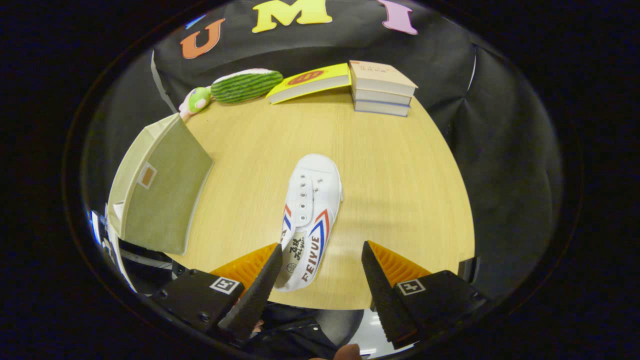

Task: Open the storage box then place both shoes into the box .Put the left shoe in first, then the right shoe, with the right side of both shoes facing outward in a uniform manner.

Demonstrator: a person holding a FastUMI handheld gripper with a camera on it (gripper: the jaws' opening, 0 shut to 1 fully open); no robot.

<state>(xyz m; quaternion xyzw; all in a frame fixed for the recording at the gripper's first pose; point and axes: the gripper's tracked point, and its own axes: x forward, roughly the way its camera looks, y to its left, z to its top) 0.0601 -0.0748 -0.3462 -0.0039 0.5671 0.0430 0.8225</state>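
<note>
I see even, bright overhead light on the table (380,165). Focus is sharp. Fisheye bends everything toward the rim, worst at 9 o'clock.

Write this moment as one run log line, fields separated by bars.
gripper: open, over shoe heel | white shoe: on table, one seen | storage box: beside shoe, apart

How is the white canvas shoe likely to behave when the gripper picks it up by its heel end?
The white shoe looks like soft canvas, so its collar probably gives under the fingers. It seems light. Held by the heel between the open gripper, the toe may droop.
</note>
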